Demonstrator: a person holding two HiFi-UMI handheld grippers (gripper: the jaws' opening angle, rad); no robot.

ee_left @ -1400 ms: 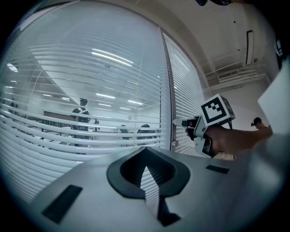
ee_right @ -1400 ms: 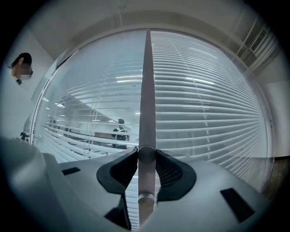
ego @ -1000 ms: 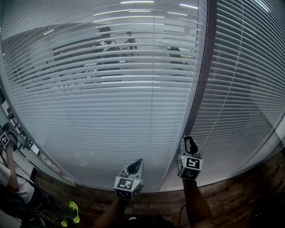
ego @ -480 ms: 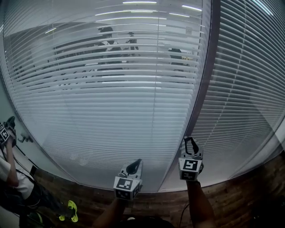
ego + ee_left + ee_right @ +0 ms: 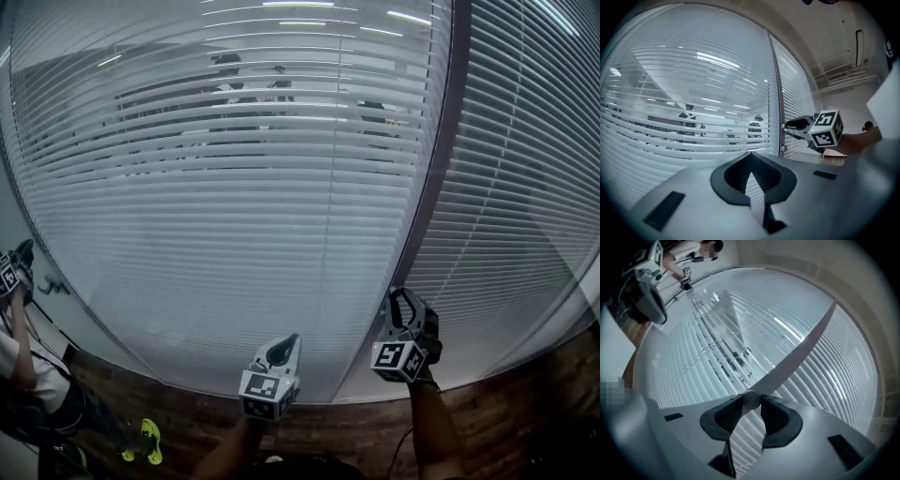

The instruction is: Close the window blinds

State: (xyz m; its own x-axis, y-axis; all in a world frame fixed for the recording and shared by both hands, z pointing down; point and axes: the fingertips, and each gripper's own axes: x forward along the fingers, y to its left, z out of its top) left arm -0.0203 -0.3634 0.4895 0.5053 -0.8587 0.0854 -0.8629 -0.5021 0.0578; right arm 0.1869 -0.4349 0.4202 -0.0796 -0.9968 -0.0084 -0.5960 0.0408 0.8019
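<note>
**No readable writing in view**

No words, numbers or brand names can be read. The only markings are black-and-white square code patterns on the cubes [image 5: 269,387] of the left gripper [image 5: 282,352] and right gripper [image 5: 400,298], at lower centre of the head view. They are patterns, not letters.

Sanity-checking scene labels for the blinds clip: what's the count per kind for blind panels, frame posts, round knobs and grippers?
Blind panels: 2 (left blind panel, right blind panel)
Frame post between them: 1
Grippers: 2 (left gripper, right gripper)
Round knob, clamped in the right gripper: 1
Total: 6
</note>
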